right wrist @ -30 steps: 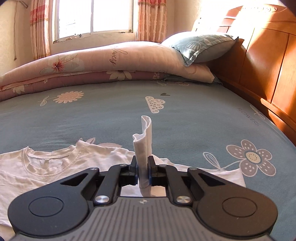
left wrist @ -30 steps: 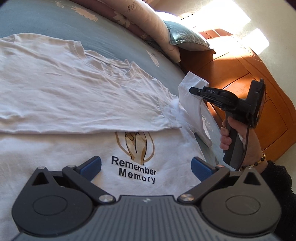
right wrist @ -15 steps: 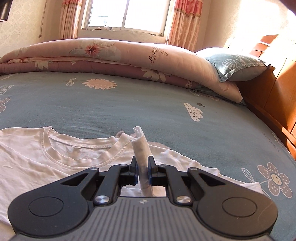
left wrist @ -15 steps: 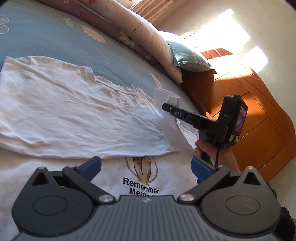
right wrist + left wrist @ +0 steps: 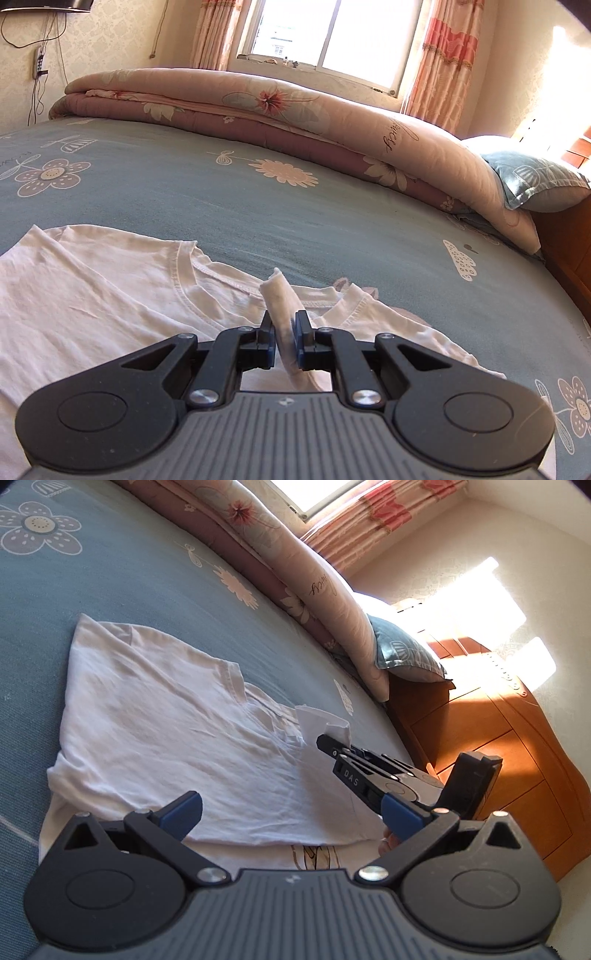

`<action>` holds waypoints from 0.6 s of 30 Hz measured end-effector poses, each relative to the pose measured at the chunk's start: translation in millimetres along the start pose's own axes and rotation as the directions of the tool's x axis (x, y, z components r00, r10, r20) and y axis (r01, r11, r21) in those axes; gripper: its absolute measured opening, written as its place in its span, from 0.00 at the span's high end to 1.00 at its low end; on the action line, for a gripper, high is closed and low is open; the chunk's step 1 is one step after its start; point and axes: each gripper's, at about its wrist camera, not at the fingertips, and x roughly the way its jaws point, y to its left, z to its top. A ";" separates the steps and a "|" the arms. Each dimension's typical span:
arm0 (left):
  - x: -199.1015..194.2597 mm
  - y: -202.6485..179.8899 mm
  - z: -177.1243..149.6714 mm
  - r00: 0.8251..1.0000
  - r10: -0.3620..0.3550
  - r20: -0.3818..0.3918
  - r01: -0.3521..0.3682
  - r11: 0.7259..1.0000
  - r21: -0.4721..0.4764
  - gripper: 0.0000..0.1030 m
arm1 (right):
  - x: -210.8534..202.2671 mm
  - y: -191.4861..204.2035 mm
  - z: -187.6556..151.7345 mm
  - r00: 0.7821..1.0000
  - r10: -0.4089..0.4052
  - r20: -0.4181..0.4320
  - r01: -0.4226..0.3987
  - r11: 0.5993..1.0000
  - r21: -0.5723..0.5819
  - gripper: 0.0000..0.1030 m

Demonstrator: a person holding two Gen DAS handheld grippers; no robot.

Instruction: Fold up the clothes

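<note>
- a white t-shirt (image 5: 155,716) lies spread on the blue flowered bedsheet (image 5: 110,572), taking up the 9 to 6 o'clock part of the left wrist view; its left side is already folded across the body.
- the right gripper (image 5: 284,339) is clenched on a bunched strip of the shirt's fabric, which sticks up between the 2 jaws toward 12 o'clock.
- in the left wrist view that same gripper (image 5: 327,744) comes in from 4 o'clock, its tip holding the raised white fold just past the shirt's neckline.
- the left gripper (image 5: 291,812) is released, its blue pads (image 5: 183,810) set wide apart above the shirt's lower half, gripping nothing.
- the collar (image 5: 207,273) lies flat at about 10 o'clock from the right gripper's tip.
- a rolled floral quilt (image 5: 258,110) runs along the far edge of the bed, with a pillow (image 5: 535,181) at 3 o'clock beside the wooden headboard (image 5: 498,746).
</note>
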 end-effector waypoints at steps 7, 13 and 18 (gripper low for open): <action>2.0 8.7 4.0 0.999 0.034 -0.009 -0.034 0.999 -0.031 0.01 | -3.6 15.5 -4.2 0.999 0.038 0.009 -0.037 0.998 -0.042 0.88; -1.5 11.0 6.3 0.999 0.043 -0.003 -0.043 0.999 -0.031 0.01 | -7.6 9.5 -7.0 0.996 0.085 -0.009 -0.085 0.996 -0.032 0.88; -11.7 16.0 10.8 0.999 0.033 0.035 -0.031 0.998 -0.058 0.01 | -13.9 26.0 -1.6 0.995 0.097 0.007 -0.097 0.992 -0.075 0.88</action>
